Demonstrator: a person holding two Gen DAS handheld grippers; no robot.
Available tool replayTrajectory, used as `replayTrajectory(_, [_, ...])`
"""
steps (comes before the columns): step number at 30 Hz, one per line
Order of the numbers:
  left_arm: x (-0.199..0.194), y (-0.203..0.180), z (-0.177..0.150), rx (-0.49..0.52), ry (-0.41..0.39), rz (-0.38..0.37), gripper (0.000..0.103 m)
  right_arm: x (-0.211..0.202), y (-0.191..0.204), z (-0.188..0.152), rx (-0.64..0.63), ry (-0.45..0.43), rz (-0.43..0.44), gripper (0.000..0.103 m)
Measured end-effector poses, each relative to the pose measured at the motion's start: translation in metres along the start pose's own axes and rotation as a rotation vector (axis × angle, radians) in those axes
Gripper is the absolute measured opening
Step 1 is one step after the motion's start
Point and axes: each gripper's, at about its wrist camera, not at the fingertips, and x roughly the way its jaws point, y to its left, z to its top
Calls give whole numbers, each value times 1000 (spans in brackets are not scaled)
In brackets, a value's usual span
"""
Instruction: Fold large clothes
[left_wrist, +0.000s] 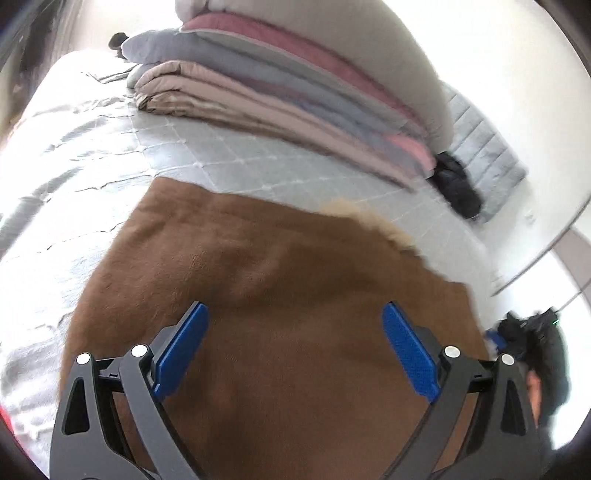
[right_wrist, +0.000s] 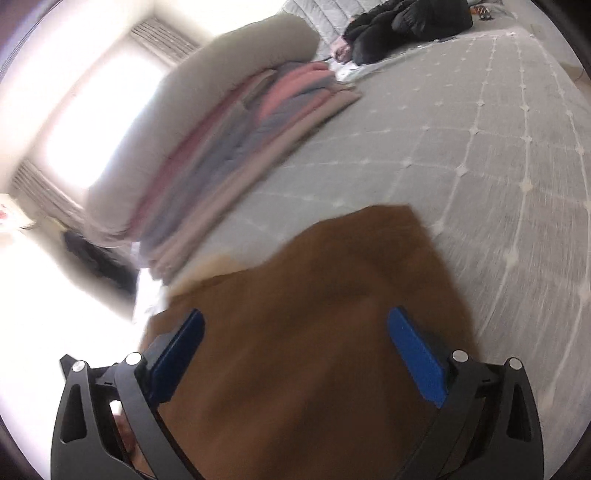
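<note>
A large brown garment (left_wrist: 266, 288) with a pale fur trim (left_wrist: 373, 221) lies folded flat on the grey quilted bed (left_wrist: 110, 166). It also fills the lower middle of the right wrist view (right_wrist: 314, 332). My left gripper (left_wrist: 295, 314) hovers over it, jaws wide apart and empty. My right gripper (right_wrist: 295, 321) also hovers over the brown garment, jaws wide apart and empty. The right gripper's dark body shows at the right edge of the left wrist view (left_wrist: 532, 332). Both views are motion-blurred.
A tall stack of folded quilts (left_wrist: 295, 85) in beige, grey, pink and cream stands on the bed beyond the garment, also in the right wrist view (right_wrist: 236, 129). A black jacket (right_wrist: 406, 26) lies near the grey headboard (left_wrist: 487, 151). Bare bed surface (right_wrist: 498, 166) stretches right.
</note>
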Motion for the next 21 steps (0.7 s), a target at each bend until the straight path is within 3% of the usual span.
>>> replayTrajectory(3, [-48, 5, -8, -38, -50, -59, 92, -21, 38, -29, -65, 40, 79, 96])
replayTrajectory(6, [-91, 23, -30, -93, -99, -80, 92, -20, 95, -73, -188, 156, 202, 96])
replayTrajectory(11, [-149, 77, -92, -316, -111, -111, 92, 5, 159, -134, -309, 356, 335, 96])
replayTrajectory(13, [-158, 93, -118, -377, -99, -104, 92, 16, 175, -155, -315, 409, 386, 96])
replayTrajectory(18, [-156, 115, -160, -518, -45, -200, 92, 32, 191, -207, -289, 526, 444, 96])
replayTrajectory(21, [-142, 128, -180, -643, -2, -264, 92, 42, 180, -216, -248, 571, 467, 96])
